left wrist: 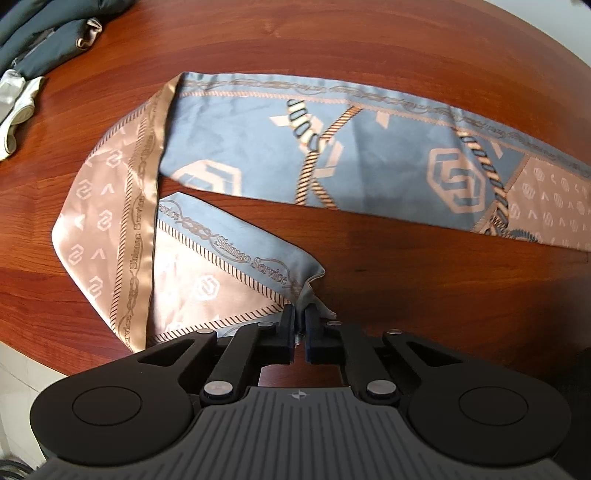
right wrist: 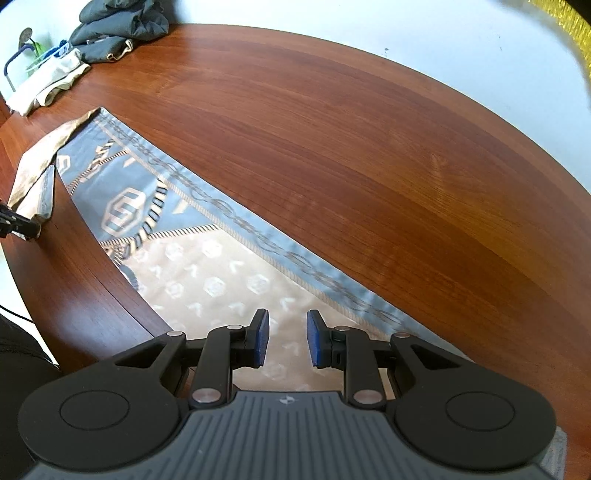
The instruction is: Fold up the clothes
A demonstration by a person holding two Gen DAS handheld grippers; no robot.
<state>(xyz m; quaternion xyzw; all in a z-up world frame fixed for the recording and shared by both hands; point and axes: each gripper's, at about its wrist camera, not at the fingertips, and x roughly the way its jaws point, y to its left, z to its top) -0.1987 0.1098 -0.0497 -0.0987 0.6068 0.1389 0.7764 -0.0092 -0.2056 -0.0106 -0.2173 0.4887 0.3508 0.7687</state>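
A blue and tan patterned silk scarf (left wrist: pixel 332 155) lies as a long band across the wooden table (left wrist: pixel 406 55). Its left end is folded back toward me, tan side up. My left gripper (left wrist: pixel 300 314) is shut on the corner of that folded end, just above the table. In the right wrist view the scarf (right wrist: pixel 207 266) runs from far left to under my right gripper (right wrist: pixel 287 332), which is open above its tan end, jaws apart and empty. The left gripper (right wrist: pixel 26 229) shows at the left edge there, holding the scarf's far end.
Folded dark grey clothes (right wrist: pixel 118 26) and white garments (right wrist: pixel 48 81) lie at the table's far left corner; they also show in the left wrist view (left wrist: pixel 44 40). The curved front table edge (right wrist: pixel 74 295) is near me. A white wall stands behind the table.
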